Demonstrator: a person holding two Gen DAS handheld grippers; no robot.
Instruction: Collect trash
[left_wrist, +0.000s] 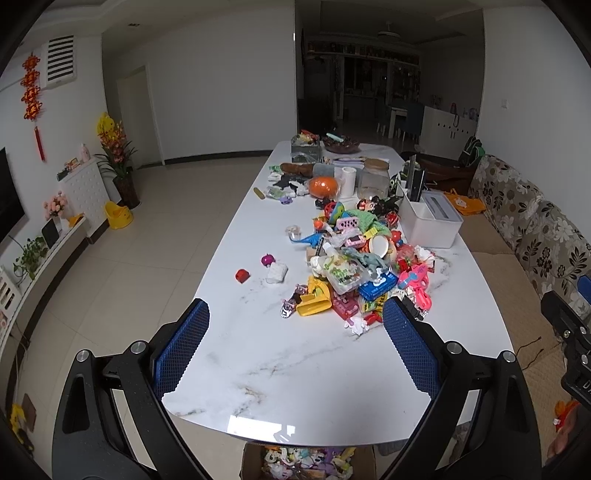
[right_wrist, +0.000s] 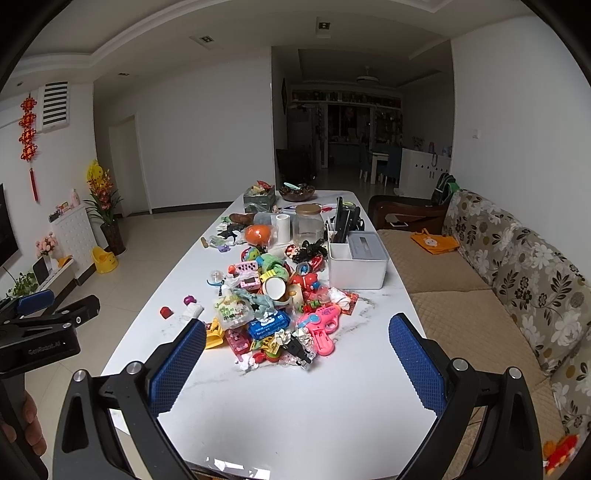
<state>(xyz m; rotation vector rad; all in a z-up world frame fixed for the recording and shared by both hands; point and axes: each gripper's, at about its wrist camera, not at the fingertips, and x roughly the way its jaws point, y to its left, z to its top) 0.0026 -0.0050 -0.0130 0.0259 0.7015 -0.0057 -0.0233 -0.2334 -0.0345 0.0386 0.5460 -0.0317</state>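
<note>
A heap of toys, wrappers and crumpled paper (left_wrist: 354, 269) lies on the middle of the white marble table (left_wrist: 280, 362); it also shows in the right wrist view (right_wrist: 273, 306). A crumpled white tissue (left_wrist: 277, 274) lies apart at the heap's left, and another crumpled paper (left_wrist: 357, 325) lies at its near edge. My left gripper (left_wrist: 295, 325) is open and empty above the near part of the table. My right gripper (right_wrist: 297, 339) is open and empty, just short of the heap. A cardboard box (left_wrist: 310, 461) holding scraps stands under the table's near edge.
A white organiser box (left_wrist: 430, 221) stands right of the heap, with a glass jar (left_wrist: 375, 179), a paper roll (left_wrist: 348, 181) and an orange ball (left_wrist: 323, 186) behind. A floral sofa (right_wrist: 517, 266) runs along the right. Tiled floor lies to the left.
</note>
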